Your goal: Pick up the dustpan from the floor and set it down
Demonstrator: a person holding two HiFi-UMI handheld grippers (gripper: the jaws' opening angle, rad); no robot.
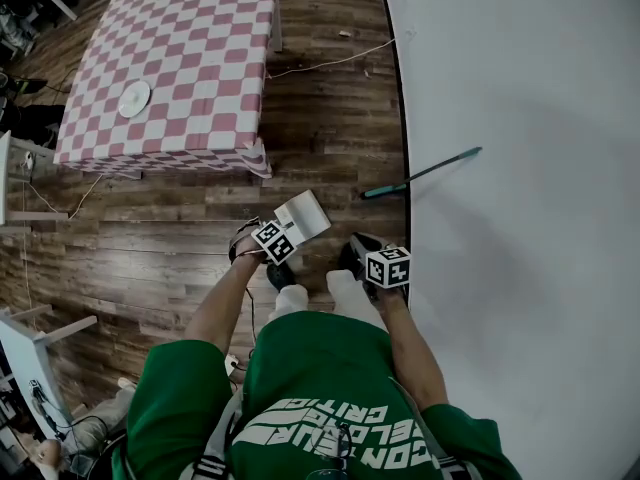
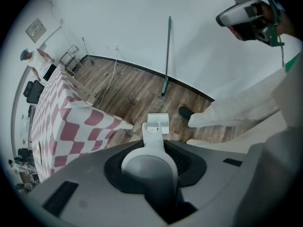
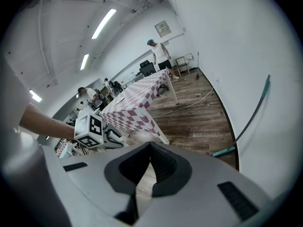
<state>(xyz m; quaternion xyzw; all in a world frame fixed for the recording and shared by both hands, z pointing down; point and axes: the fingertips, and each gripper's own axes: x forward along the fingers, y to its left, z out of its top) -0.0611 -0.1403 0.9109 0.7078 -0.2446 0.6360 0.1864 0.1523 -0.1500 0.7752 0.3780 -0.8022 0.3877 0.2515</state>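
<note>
The white dustpan (image 1: pixel 305 215) is near the person's feet, above the wooden floor. My left gripper (image 1: pixel 281 234) points down and is shut on its handle. In the left gripper view the rounded white handle (image 2: pixel 150 162) fills the space between the jaws, and the pan (image 2: pixel 157 122) shows small at its far end. I cannot tell whether the pan touches the floor. My right gripper (image 1: pixel 385 265) hovers to the right of it, close to the wall. Its jaws (image 3: pixel 149 148) meet at the tips with nothing in them.
A teal broom (image 1: pixel 420 173) leans against the white wall (image 1: pixel 520 118) on the right. A table with a pink checked cloth (image 1: pixel 190 58) and a white plate (image 1: pixel 134 98) stands at the far left. A cable (image 1: pixel 330 63) lies on the floor behind it.
</note>
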